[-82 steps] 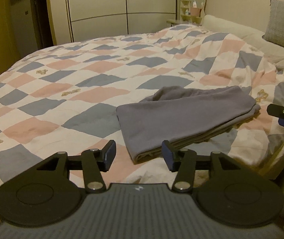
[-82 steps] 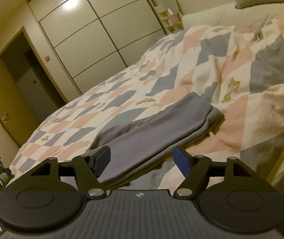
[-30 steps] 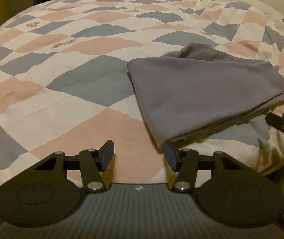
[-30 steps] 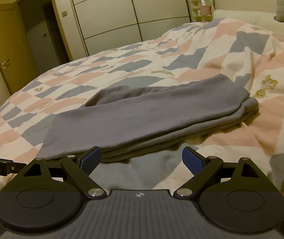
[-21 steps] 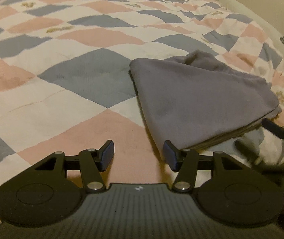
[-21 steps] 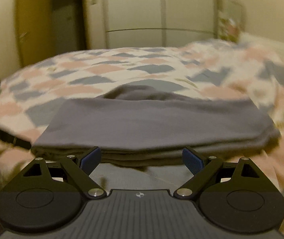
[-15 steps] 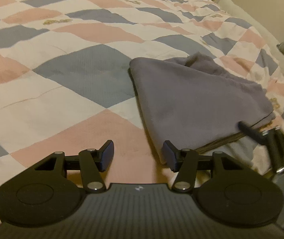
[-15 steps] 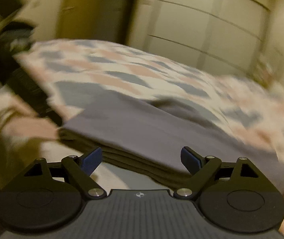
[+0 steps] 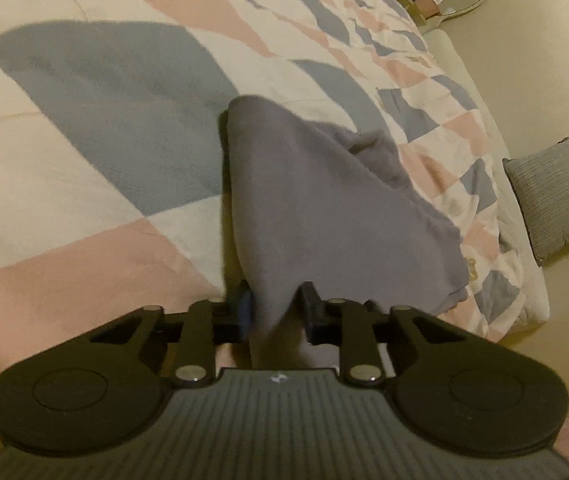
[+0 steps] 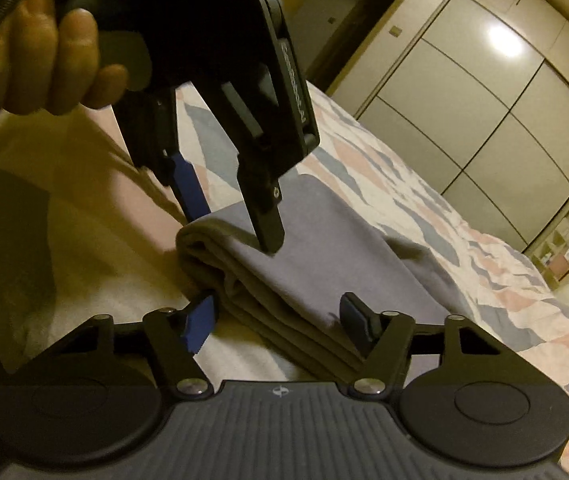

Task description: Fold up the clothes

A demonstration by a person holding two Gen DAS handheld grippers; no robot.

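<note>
- Two hand-held grippers work on one folded grey garment, which lies on a quilt patterned in pink, grey and cream diamonds.
- Left gripper: the jaws are closing, with a corner of the garment between them. In the left wrist view the cloth fills the narrow gap between the two fingers and runs away from them over the quilt. The right wrist view shows the same gripper from outside: the dark finger presses on the top layer, and the blue-padded finger sits at the lower side of the folded corner. Reading: clenched on the garment.
- A hand grips the handle of the left gripper at the upper left of the right wrist view.
- Right gripper: the jaws are closing. The stacked edge of the garment lies between the fingers. The blue pad on the left side stands just beside the fold and the pad on the right side touches the top layer. Firm pressure on both sides is not evident; treat this gripper as not yet clamped.
- Both grippers address the same near edge of the garment, close together.
- A grey cushion lies at the far right of the left wrist view, well apart from the garment.
- A cream panelled wardrobe stands beyond the bed.
</note>
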